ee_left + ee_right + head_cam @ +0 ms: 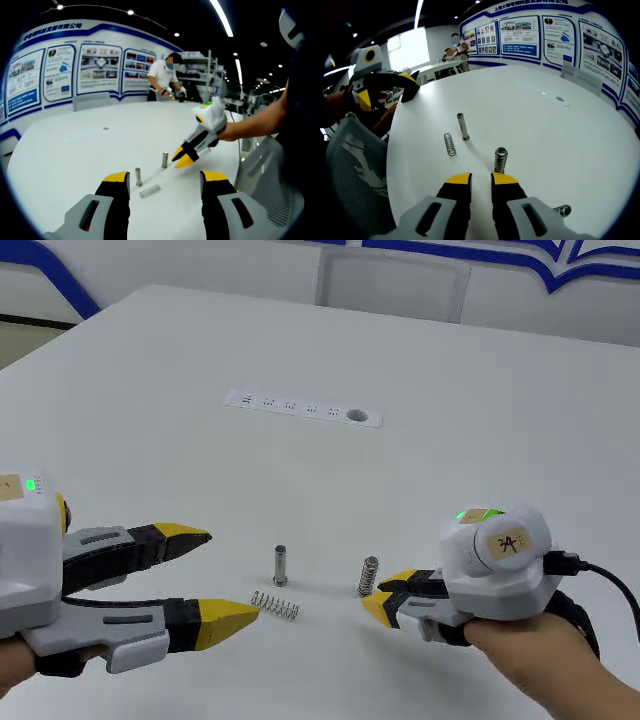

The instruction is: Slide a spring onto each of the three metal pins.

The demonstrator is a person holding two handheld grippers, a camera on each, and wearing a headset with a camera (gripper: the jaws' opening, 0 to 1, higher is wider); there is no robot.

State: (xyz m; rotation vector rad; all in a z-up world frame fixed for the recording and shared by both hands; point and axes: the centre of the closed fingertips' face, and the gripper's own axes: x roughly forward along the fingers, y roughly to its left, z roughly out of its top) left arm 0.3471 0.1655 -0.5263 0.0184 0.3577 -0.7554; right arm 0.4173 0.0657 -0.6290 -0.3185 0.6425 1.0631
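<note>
loose spring (275,605) flat, just off L gripper (234,575)

Your left gripper (230,575) spread wide by a loose spring (275,605), bare pin (280,565) upright, your right gripper (378,595) beside a spring-sleeved pin (369,575)

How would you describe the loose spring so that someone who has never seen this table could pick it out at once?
On the white table, come toward the viewer from the recessed socket strip to the bare upright pin. Just in front of it lies the loose spring, flat on its side, whereas the nearby spring stands upright on a second pin.
</note>
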